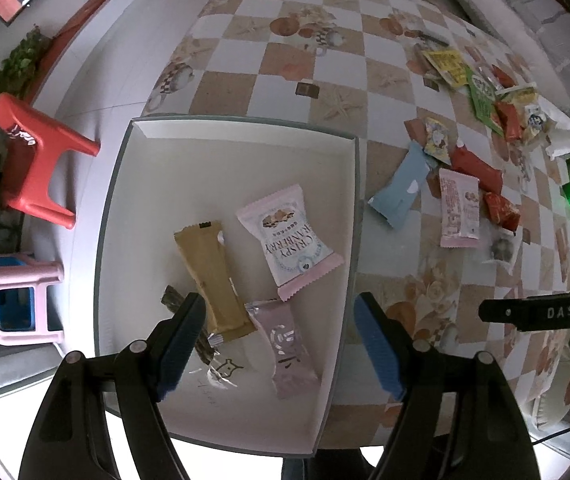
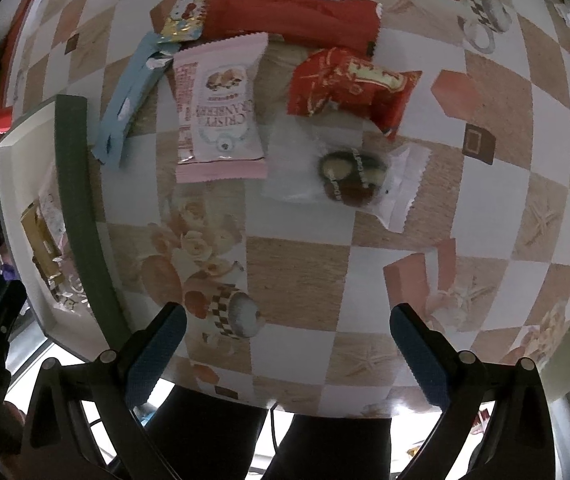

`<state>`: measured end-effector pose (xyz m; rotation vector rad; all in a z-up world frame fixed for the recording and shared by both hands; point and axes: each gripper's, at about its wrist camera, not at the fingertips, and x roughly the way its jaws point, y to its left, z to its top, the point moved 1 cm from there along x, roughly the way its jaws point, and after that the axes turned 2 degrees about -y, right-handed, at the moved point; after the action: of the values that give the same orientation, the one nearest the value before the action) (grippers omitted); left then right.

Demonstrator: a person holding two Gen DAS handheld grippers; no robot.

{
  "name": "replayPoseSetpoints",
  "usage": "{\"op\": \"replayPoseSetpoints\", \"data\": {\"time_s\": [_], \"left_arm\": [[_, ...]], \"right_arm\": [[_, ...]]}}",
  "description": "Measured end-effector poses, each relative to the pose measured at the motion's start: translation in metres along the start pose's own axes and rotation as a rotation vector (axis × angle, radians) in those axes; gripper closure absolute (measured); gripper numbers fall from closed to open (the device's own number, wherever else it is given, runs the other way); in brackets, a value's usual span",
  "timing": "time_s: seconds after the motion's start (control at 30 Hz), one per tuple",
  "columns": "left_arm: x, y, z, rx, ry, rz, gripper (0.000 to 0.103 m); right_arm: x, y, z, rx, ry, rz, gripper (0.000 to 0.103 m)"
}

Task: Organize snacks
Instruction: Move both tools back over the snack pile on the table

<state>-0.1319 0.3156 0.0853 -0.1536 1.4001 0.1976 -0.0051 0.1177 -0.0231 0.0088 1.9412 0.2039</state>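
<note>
We hold the left hand-held gripper (image 1: 281, 344) wide and empty over the white box (image 1: 221, 140), where a Crispy Cranberry packet (image 1: 289, 240), tan bar (image 1: 213, 280) and pale pink packet (image 1: 289, 356) lie. Our right hand-held gripper (image 2: 285, 354) hangs wide and empty above the desk (image 2: 297, 264), near a clear-wrapped pastry (image 2: 349, 178), with a red packet (image 2: 349, 84) just beyond.

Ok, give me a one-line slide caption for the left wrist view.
Open left gripper hovers above the white box holding four wrapped snacks; more snacks wait on the checkered tablecloth.

- My left wrist camera looks steeply down from fairly close above the box (image 1: 349, 216) on the checkered table (image 1: 285, 52).
- My right wrist camera faces down, close over the table (image 2: 305, 264) just right of that box (image 2: 73, 168).
- Both views share the pink cranberry packet (image 1: 459, 212) (image 2: 219, 108).
</note>
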Motion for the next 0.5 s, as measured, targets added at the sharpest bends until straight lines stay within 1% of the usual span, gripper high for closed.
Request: {"op": "replayPoseSetpoints", "data": {"time_s": [0.33,0.5], "left_arm": [[0.0021,-0.0022,0.0018,0.004,0.006,-0.001,0.023],[0.0016,-0.0093,0.0057,0.019,0.000,-0.006,0.023]], "right_arm": [[0.0001,0.0002,0.0013,0.008,0.005,0.003,0.001],[-0.0027,-0.0084,0.0031,0.029,-0.001,0.002,0.001]]}}
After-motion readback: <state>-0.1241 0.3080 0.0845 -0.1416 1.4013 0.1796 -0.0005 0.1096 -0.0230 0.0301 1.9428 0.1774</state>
